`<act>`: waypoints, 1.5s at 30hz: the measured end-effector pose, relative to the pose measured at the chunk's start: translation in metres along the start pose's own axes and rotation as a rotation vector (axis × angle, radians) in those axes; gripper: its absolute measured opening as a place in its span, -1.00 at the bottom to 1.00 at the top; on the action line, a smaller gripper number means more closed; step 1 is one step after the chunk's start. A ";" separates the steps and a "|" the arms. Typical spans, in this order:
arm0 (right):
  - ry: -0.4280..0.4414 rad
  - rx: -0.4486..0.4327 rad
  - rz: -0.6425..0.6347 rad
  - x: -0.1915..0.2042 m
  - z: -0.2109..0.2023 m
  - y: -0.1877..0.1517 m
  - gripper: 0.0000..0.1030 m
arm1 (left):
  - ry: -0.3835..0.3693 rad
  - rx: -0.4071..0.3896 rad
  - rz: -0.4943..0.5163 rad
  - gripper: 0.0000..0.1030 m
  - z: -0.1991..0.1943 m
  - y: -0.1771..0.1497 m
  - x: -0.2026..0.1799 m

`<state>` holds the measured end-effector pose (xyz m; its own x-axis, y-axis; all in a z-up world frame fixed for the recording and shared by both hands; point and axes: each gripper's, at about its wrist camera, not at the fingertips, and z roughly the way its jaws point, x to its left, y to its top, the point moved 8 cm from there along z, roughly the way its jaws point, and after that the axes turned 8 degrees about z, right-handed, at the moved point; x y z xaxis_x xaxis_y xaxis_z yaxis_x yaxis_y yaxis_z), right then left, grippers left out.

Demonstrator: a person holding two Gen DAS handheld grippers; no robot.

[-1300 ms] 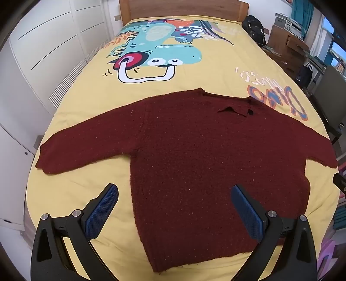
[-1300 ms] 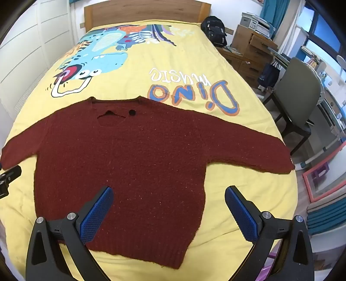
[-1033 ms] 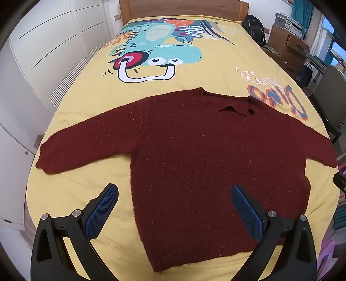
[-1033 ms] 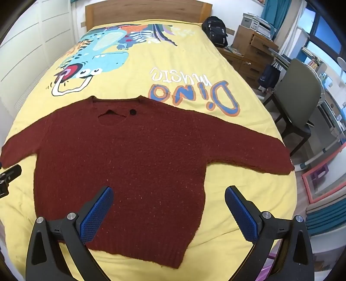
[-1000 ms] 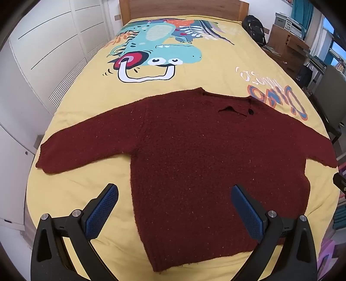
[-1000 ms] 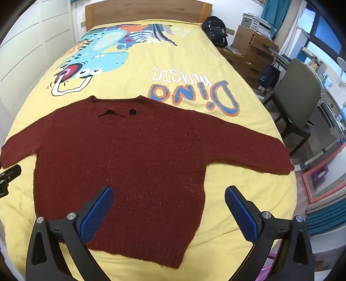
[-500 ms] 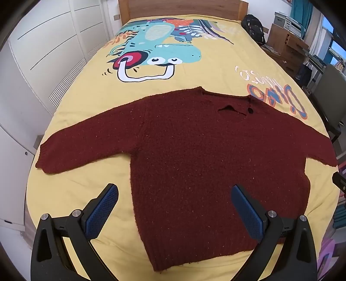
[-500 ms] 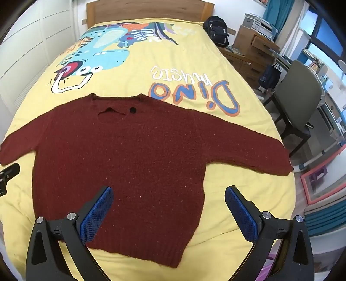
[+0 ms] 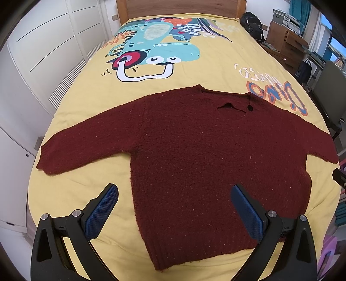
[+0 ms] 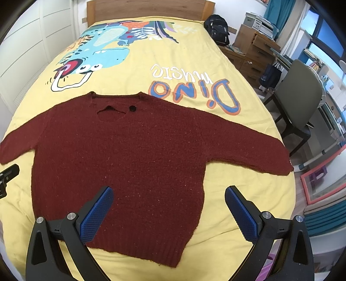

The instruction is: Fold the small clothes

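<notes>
A dark red knitted sweater [image 9: 194, 151] lies flat, face up, on the yellow bedspread [image 9: 82, 190], both sleeves spread out sideways and its hem toward me. It also shows in the right wrist view [image 10: 129, 155]. My left gripper [image 9: 174, 192] is open and empty, held above the sweater's lower left part. My right gripper [image 10: 168, 192] is open and empty, held above the lower right part. Neither touches the cloth. The left gripper's edge shows at the left border of the right wrist view [image 10: 8, 173].
The bedspread carries a dinosaur print [image 9: 155, 49] and "Dino music" lettering [image 10: 194, 90]. A wooden headboard [image 10: 149, 9] stands at the far end. White cupboards [image 9: 43, 54] line the left; a grey chair [image 10: 300, 103], drawers [image 10: 253, 45] and a black backpack [image 10: 217, 28] stand right.
Both grippers have drifted very slightly; the sweater lies as before. Both stay open.
</notes>
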<state>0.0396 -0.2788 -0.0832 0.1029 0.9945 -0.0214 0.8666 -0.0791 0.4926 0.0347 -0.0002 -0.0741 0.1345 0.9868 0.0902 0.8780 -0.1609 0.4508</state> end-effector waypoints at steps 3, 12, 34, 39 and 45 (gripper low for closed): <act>-0.001 0.000 -0.001 0.000 0.000 0.000 0.99 | 0.003 0.001 -0.001 0.98 0.001 -0.001 -0.001; -0.007 0.003 -0.003 -0.001 0.001 0.000 0.99 | 0.008 0.011 0.005 0.98 0.004 -0.002 0.000; -0.009 0.015 -0.022 0.000 0.003 -0.002 0.99 | 0.002 0.020 0.002 0.98 0.007 -0.005 0.003; -0.009 0.012 -0.019 0.000 0.003 -0.002 0.99 | 0.002 0.021 0.004 0.98 0.007 -0.005 0.004; -0.012 0.008 -0.013 -0.001 0.002 -0.002 0.99 | 0.002 0.024 0.005 0.98 0.008 -0.006 0.004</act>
<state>0.0390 -0.2797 -0.0854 0.0977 0.9945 -0.0384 0.8717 -0.0669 0.4854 0.0333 0.0049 -0.0838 0.1386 0.9859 0.0941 0.8879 -0.1657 0.4292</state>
